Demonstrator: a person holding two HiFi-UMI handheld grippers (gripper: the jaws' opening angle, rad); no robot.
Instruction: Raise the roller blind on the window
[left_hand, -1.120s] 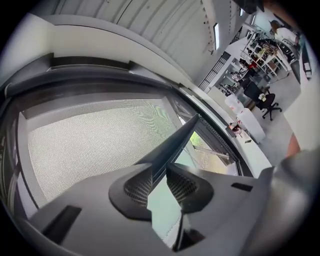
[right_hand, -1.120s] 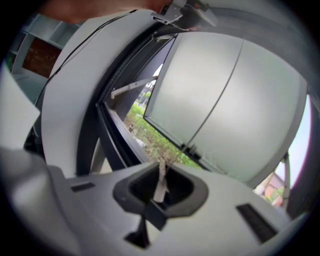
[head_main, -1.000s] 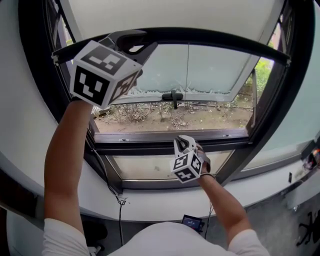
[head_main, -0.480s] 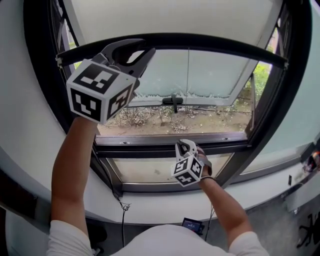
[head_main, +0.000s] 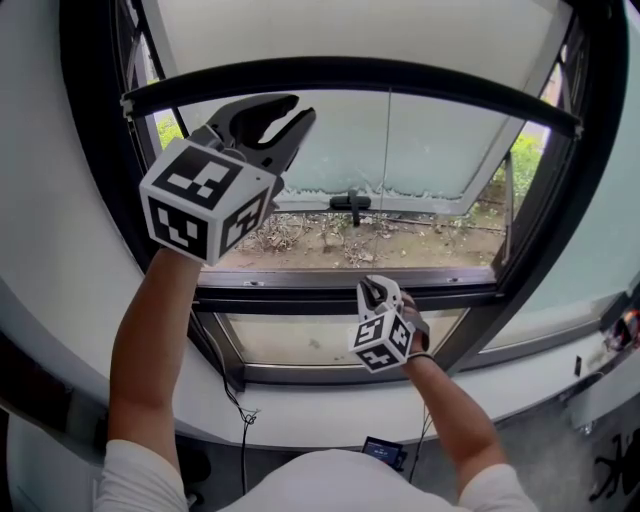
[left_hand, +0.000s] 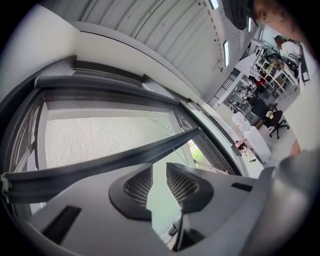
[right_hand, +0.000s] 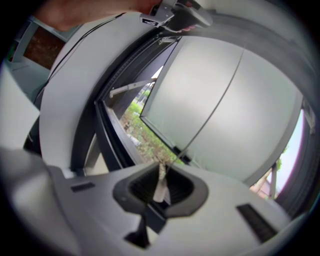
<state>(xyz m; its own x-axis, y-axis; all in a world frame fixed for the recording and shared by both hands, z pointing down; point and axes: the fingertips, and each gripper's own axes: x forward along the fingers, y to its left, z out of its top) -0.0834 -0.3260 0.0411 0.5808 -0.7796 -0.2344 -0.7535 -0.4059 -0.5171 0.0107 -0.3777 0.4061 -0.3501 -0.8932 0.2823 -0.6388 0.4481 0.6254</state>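
- The roller blind (head_main: 340, 30) hangs over the upper part of the window, its pale fabric reaching from the top edge down to a dark bottom bar (head_main: 400, 75) that spans the opening from the left side to the right.
- Below that bar the glass is uncovered; the ground outside (head_main: 410, 240), strewn with dry twigs, shows through it.
- The left gripper (head_main: 300, 108) is held high near the upper left corner of the window, just under the left end of the bottom bar.
- In the left gripper view its jaws stand apart with only the window showing in the gap between them; the left gripper (left_hand: 159, 167) points up at the bottom bar (left_hand: 100, 162), with the blind fabric (left_hand: 100, 135) beyond it.
- The right gripper (head_main: 375, 284) sits low, at the lower rail of the window frame (head_main: 300, 276), about midway along it.
- A thin pull cord (head_main: 388, 170) runs straight down the middle of the pane to that gripper.
- In the right gripper view the right gripper (right_hand: 161, 172) has its jaws drawn together, pinching the pale end-piece (right_hand: 160, 184) of the pull cord (right_hand: 209, 100), which rises taut from the jaws across the glass.
- A dark window handle (head_main: 349, 203) sits near the cord, at the bottom edge of the far sash.
- The white sill (head_main: 300, 405) runs beneath the frame.
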